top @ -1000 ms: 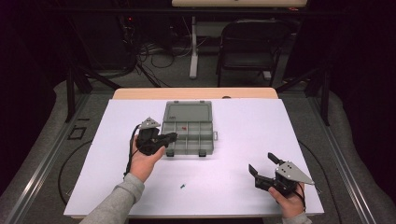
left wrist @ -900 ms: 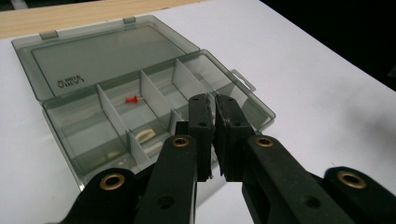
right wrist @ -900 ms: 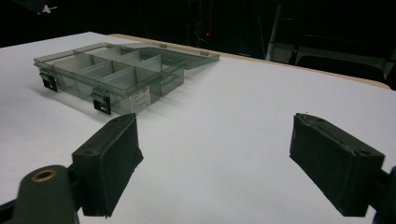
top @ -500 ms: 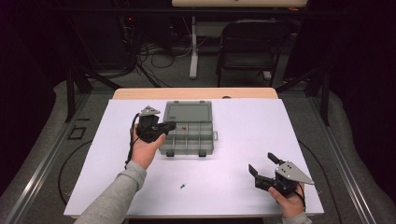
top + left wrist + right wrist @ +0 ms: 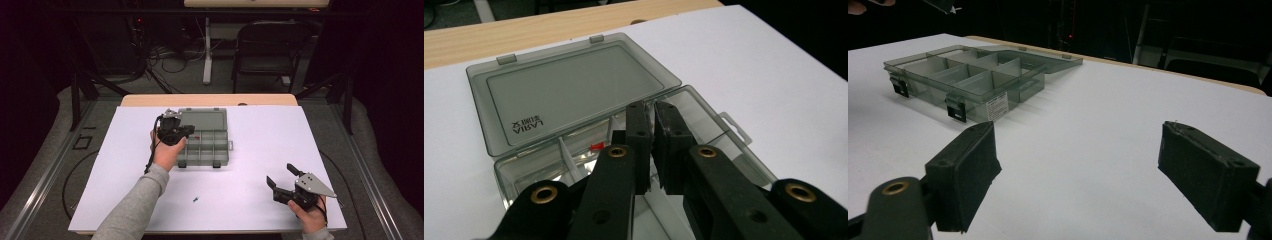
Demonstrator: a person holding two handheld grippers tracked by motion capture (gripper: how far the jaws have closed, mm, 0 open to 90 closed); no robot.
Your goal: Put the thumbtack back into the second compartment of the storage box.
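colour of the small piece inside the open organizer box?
Red; the small piece sits in a compartment of the smoky grey box, best seen in the left gripper view.

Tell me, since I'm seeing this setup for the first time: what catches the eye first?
The open grey compartment box sits mid-table on the white sheet, lid laid back. The left claw, jaws nearly shut, hovers over its compartments, close to a small red piece. The right claw rests wide open at the near right corner.
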